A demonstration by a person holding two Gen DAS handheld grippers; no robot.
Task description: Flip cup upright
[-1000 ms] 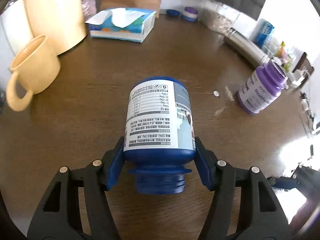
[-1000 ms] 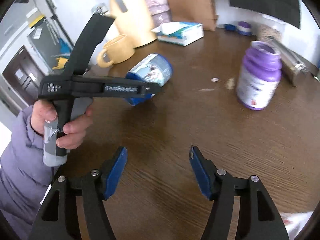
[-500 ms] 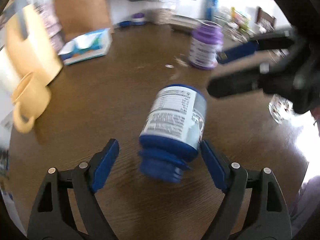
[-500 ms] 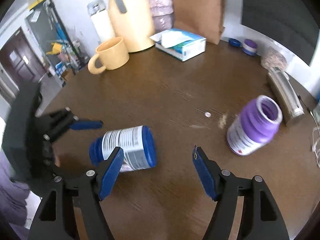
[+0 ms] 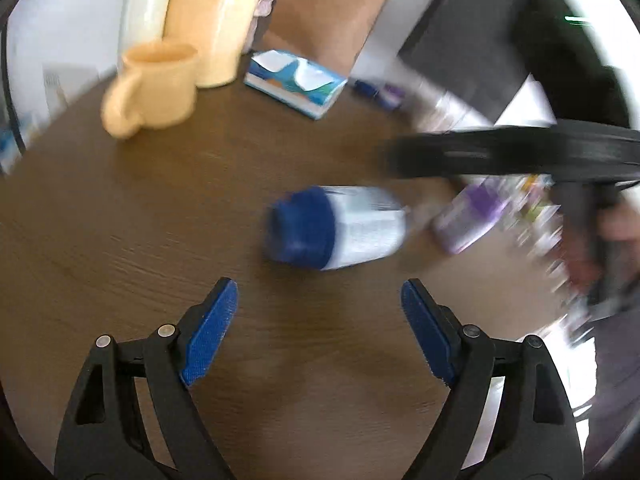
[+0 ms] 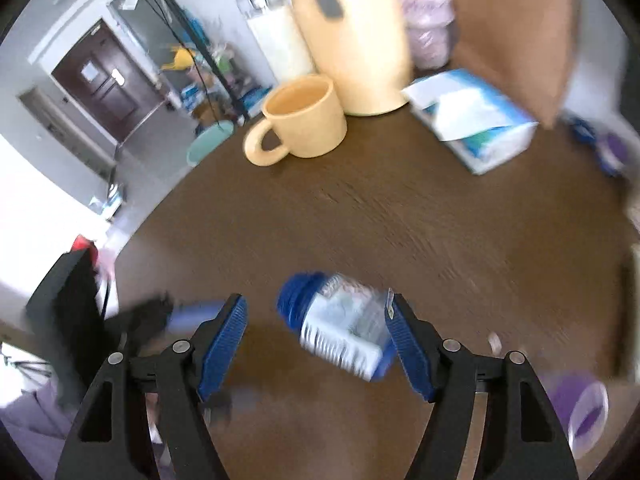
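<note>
- The blue bottle [image 6: 340, 332] lies on its side near the middle of the desk [image 6: 440, 220], long axis crosswise to the right tongs [image 6: 316, 340], cap leftward
- Right tongs gape around it, nearer; left tongs [image 5: 320, 332] gape empty, short of it
- Yellow mug [image 6: 300, 120] stands upright, apparently empty, at the far edge

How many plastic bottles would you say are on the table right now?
2: the blue bottle lies on its side mid-table between the open grippers; the purple bottle sits blurred beyond it. Others may be hidden.

Home dining area, brown table [image 6: 400, 220], yellow mug [image 6: 304, 120], tissue box [image 6: 480, 132], thermos jug [image 6: 360, 40]
</note>
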